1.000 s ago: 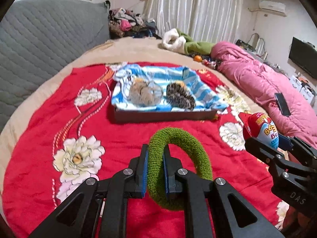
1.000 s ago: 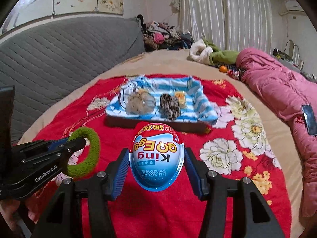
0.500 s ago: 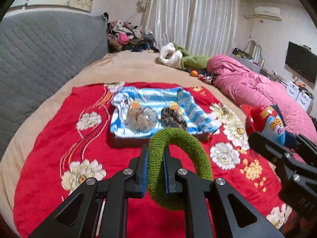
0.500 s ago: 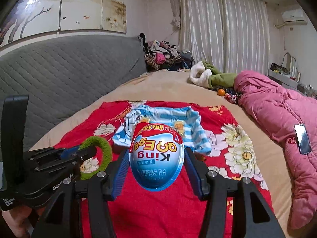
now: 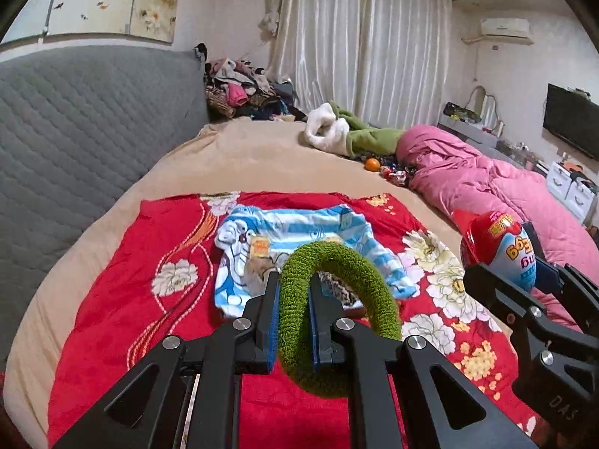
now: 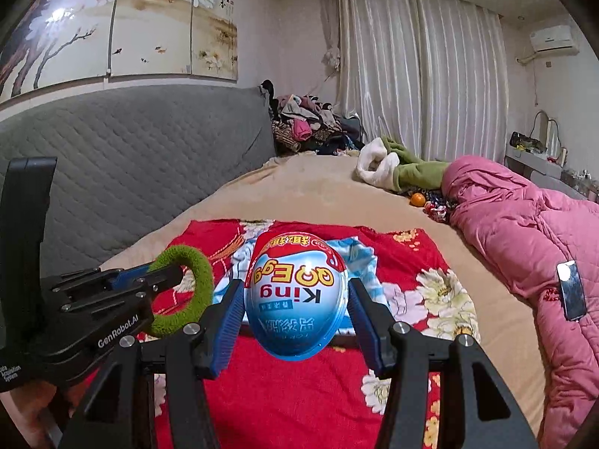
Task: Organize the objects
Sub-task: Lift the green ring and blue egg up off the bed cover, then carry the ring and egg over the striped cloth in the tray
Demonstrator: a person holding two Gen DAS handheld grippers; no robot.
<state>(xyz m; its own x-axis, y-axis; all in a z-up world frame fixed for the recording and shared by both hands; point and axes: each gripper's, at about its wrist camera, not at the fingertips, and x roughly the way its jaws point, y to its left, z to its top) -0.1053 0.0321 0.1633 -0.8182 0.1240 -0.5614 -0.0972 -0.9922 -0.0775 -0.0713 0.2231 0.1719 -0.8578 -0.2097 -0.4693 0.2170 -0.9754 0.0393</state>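
A green fuzzy ring (image 5: 338, 314) is pinched on its near side by the left hand-held gripper (image 5: 294, 312), held in the air above the red floral blanket (image 5: 112, 299). An egg-shaped toy (image 6: 297, 295) is clamped upside down by the right hand-held gripper (image 6: 295, 318), also above the blanket. Beyond both, a striped cloth-lined tray (image 5: 299, 232) is seen on the blanket.

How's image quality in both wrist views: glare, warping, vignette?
Left wrist: sharp, headboard bowed by fisheye, dark corners. Right wrist: small glare spot on the toy egg, brighter glare on the phone, curtains slightly washed out.
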